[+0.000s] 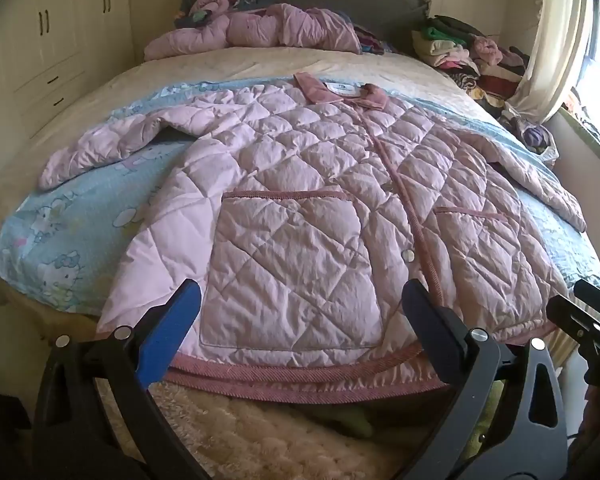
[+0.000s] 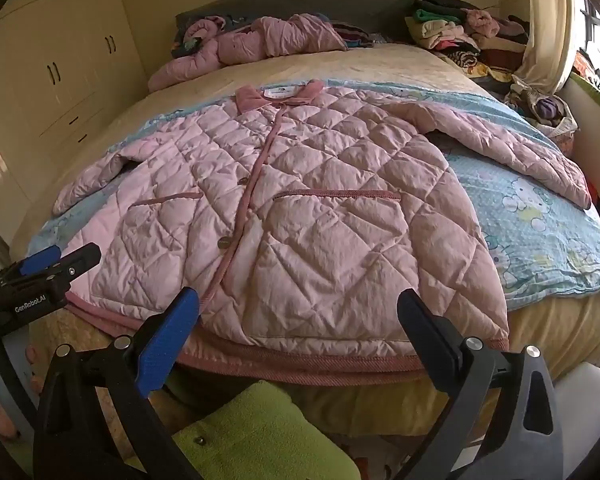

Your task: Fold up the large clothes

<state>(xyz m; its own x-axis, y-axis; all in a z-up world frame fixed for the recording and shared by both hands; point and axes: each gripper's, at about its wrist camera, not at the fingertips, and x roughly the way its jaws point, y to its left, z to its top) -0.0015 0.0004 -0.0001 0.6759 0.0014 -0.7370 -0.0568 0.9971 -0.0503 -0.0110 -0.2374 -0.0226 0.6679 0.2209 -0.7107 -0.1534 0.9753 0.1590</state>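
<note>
Left gripper [image 1: 300, 300], seen from its own camera: jaws spread wide, nothing between them, poised just short of the hem of the quilted pink jacket [image 1: 300, 200]. Its blue-faced finger [image 1: 168, 336] frames the left patch pocket [image 1: 296, 268]; its dark finger sits near the trimmed front placket [image 1: 404, 200].

Right gripper [image 2: 298, 308]: likewise wide open and empty, hovering at the hem over the wearer's other front panel, with the right pocket opening [image 2: 336, 194] straight ahead. The left gripper shows at the edge of this view, beside the jacket's lower corner.

The jacket lies face up and buttoned on the blue cartoon-print sheet [image 2: 540, 220], spread across the near end of the bed [image 1: 260, 68]. Its long axis runs away from both grippers, hem nearest and collar [image 1: 340, 92] farthest. The left sleeve [image 1: 100, 152] and the right sleeve [image 2: 520, 152] splay outward to either side, each well apart from its gripper.

Judgement: the fold has not begun. Each hem corner and side edge lies nearest the gripper of the same side, so a lengthwise fold would likely start with sleeves drawn inward; the padded fabric may spring back.

Beyond: a crumpled pink garment [image 1: 260, 28] by the headboard, a pile of clothes [image 1: 460, 52] at the far right corner, and a green cloth [image 2: 252, 432] below the bed edge.
</note>
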